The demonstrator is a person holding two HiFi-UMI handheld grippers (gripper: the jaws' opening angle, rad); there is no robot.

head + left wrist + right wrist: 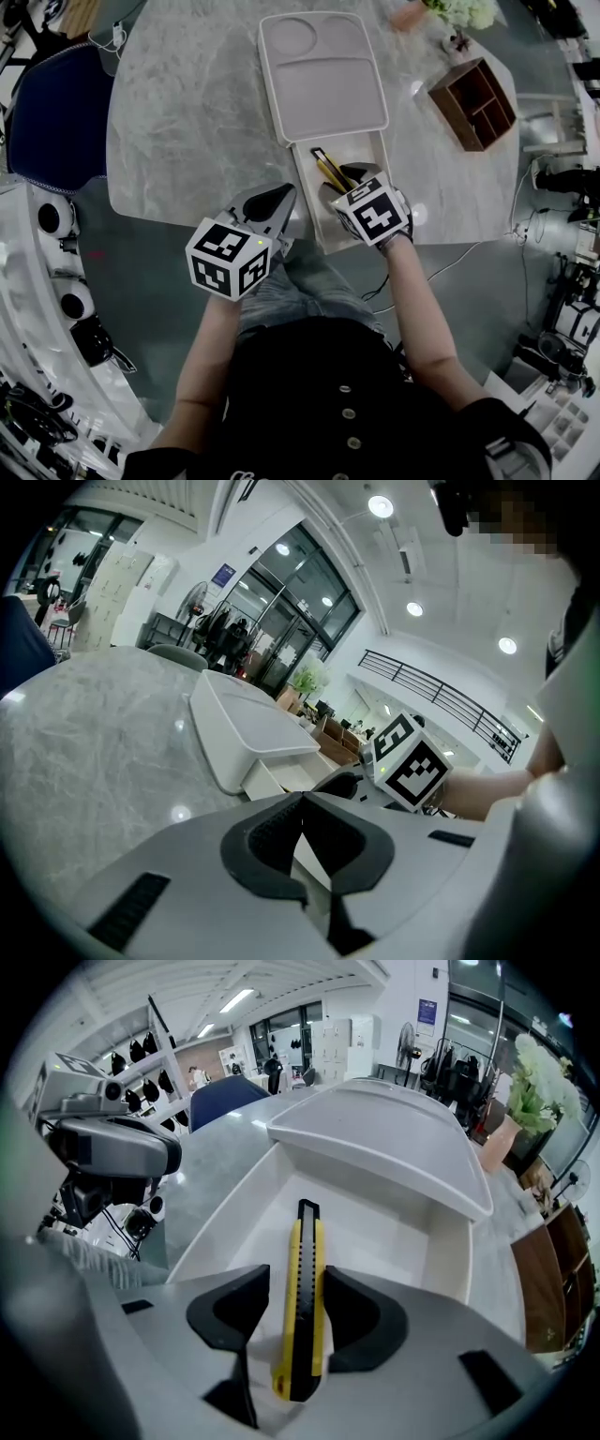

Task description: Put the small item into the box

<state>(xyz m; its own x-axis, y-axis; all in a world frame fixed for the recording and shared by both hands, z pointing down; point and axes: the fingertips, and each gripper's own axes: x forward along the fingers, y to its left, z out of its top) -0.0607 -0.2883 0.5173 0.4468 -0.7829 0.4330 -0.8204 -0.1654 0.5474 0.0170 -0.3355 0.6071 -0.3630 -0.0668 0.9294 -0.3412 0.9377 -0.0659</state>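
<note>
A yellow and black utility knife [328,169] lies lengthwise in the open white tray [302,187] that sticks out from under the white box's lid [323,80]. My right gripper [352,178] hovers over the tray's near end. In the right gripper view the knife [305,1269] sits between the jaws of the right gripper [295,1288], which stand open with a gap on the left side. My left gripper [279,195] hangs at the table's front edge, just left of the tray. Its jaws [302,803] are shut with nothing in them.
A brown wooden organizer [473,103] with compartments lies at the table's right. A pot of pale flowers [459,11] stands at the far right corner. A blue chair [56,112] stands off the table's left side. The grey marble tabletop [187,122] spreads left of the box.
</note>
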